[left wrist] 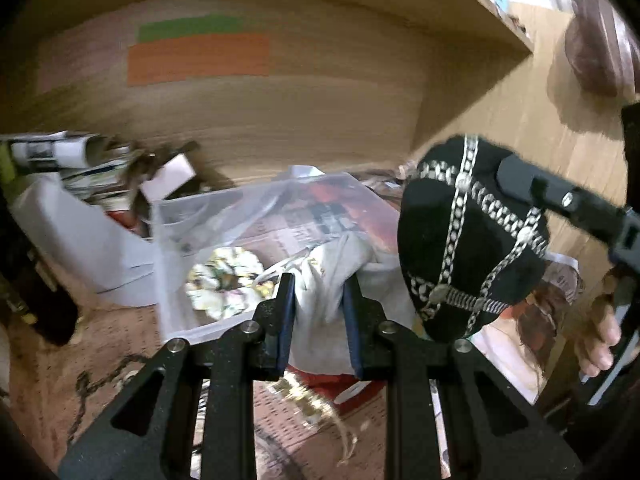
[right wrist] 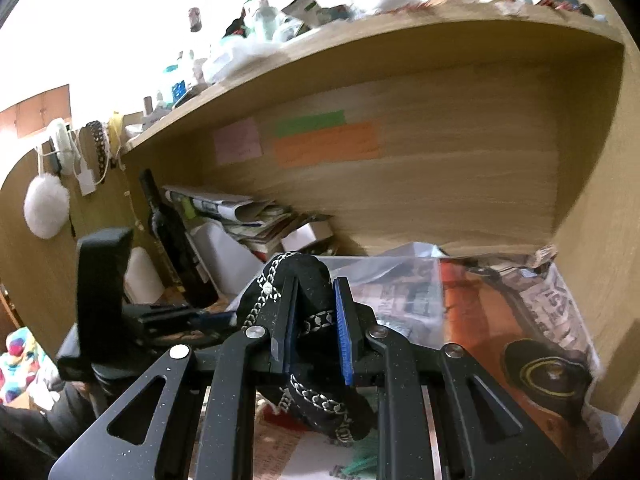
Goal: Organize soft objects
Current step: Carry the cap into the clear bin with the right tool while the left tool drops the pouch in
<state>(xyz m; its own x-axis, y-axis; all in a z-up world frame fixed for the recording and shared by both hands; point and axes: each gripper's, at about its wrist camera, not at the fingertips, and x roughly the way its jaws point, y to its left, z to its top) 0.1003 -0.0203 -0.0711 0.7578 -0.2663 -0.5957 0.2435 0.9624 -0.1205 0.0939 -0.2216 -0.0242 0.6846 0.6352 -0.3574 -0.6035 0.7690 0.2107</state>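
Black cap (right wrist: 304, 280) x1 clamped in right hand-held gripper (right wrist: 312, 336), grey cloth (left wrist: 324, 280) x1 in left (left wrist: 320, 308).

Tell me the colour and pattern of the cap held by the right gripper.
Black cap crossed by silver chain-like trim; clearest in the left wrist view.

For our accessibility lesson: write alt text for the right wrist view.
The right claw grips a black cap trimmed with silver chain, in front of a wooden shelf cluttered with papers and a clear plastic bag.
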